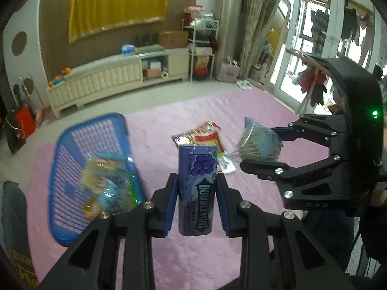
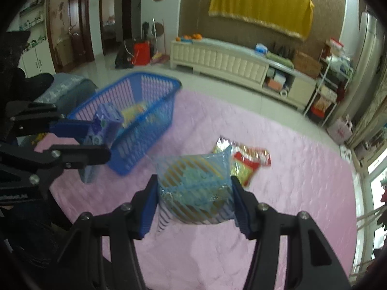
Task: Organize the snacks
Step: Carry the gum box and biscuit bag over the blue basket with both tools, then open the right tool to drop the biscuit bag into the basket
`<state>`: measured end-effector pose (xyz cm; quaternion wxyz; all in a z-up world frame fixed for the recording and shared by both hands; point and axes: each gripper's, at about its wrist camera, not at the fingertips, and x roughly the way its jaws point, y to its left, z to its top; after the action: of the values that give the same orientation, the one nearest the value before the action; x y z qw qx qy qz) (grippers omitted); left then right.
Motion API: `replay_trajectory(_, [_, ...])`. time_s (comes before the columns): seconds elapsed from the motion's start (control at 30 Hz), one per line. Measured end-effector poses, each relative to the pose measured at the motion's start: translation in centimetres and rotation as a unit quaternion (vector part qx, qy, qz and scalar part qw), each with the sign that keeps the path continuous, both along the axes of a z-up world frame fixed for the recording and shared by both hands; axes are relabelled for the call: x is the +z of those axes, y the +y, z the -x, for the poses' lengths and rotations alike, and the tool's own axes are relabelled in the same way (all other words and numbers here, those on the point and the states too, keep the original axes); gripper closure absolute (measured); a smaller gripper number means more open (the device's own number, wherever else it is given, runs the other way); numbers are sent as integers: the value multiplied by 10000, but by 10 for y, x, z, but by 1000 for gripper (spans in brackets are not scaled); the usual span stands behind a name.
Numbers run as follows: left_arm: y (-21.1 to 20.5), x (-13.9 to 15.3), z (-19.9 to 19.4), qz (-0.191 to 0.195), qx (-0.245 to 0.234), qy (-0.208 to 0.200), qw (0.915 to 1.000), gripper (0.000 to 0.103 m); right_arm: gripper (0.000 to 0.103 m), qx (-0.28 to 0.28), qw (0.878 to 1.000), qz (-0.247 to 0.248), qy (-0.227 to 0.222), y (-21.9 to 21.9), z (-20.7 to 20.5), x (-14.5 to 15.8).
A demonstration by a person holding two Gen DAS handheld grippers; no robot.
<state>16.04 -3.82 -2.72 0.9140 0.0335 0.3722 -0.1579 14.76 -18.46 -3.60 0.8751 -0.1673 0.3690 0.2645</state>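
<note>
My left gripper (image 1: 196, 188) is shut on a purple Doublemint tin (image 1: 197, 188), held upright above the pink mat. My right gripper (image 2: 193, 193) is shut on a blue-and-gold striped snack bag (image 2: 193, 188), also lifted off the mat. Each gripper shows in the other's view: the right gripper (image 1: 256, 147) with its striped bag (image 1: 258, 145), the left gripper (image 2: 96, 135) with the tin (image 2: 101, 125). A blue basket (image 1: 60, 159) (image 2: 154, 120) lies at the left with several snack packs (image 1: 106, 181) inside. A red-and-gold snack packet (image 1: 205, 137) (image 2: 244, 162) rests on the mat.
The pink mat (image 1: 169, 261) (image 2: 302, 181) covers the floor. A cream low cabinet (image 1: 108, 82) (image 2: 217, 58) stands along the far wall, a wire shelf rack (image 1: 202, 46) beside it. A grey cushion (image 2: 63, 89) sits left of the basket. Glass doors (image 1: 309, 48) run along the right.
</note>
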Motion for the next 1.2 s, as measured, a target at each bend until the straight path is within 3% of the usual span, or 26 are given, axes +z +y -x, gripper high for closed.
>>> replay_trajectory(0.17, [36,16,-4,-8,227,-207,9995,74,42,120,9995,-147,-261,27,0,20])
replay_trajectory(0.47, [95,22,-14,-77,662,-266,9974,74,42,427,9985,-208,-254,89,-25,32])
replay_trajectory(0.8, [151,-2,-46,91,1015,11,9948,74,42,581,9981,183,-55,147,-59,16])
replay_trajectory(1.2, [160,-23,-60,182,1094,146,9937,74,42,631,9959,590,255,179,-90,-16])
